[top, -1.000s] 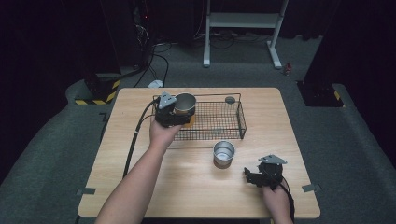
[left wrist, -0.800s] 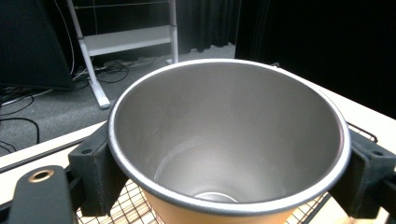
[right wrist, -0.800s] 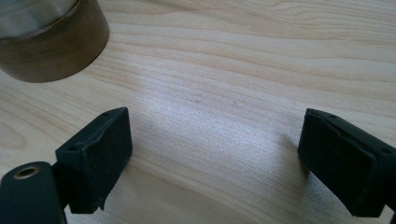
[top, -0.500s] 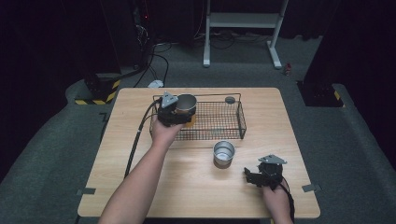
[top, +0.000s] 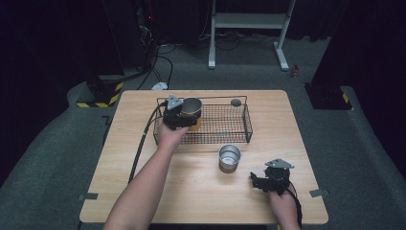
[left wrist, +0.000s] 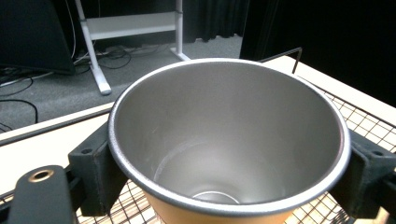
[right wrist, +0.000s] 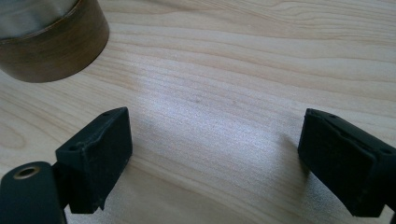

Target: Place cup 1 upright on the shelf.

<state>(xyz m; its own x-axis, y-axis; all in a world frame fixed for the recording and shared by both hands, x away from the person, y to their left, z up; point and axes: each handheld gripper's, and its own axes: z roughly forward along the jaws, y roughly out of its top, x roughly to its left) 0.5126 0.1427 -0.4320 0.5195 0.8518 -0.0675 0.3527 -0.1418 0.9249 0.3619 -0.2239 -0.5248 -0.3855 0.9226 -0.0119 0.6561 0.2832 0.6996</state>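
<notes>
High view: a wooden table (top: pixel 143 143) is bearing a wire basket (top: pixel 230 125). Left gripper view: the left gripper (left wrist: pixel 224 186) is clamping a steel cup (left wrist: pixel 229 140) over the basket. Right gripper view: the right gripper (right wrist: pixel 215 158) is resting wide open, empty.

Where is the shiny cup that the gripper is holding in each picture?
High view: the held cup sits upper left of the middle, over the left end of the wire basket, clamped by the left gripper.
Left gripper view: the cup takes up the middle, seen from above its open mouth.
Right gripper view: not in it; the brown cup at the top left is another one.
Shared landmark: the wire basket's mesh.
</notes>
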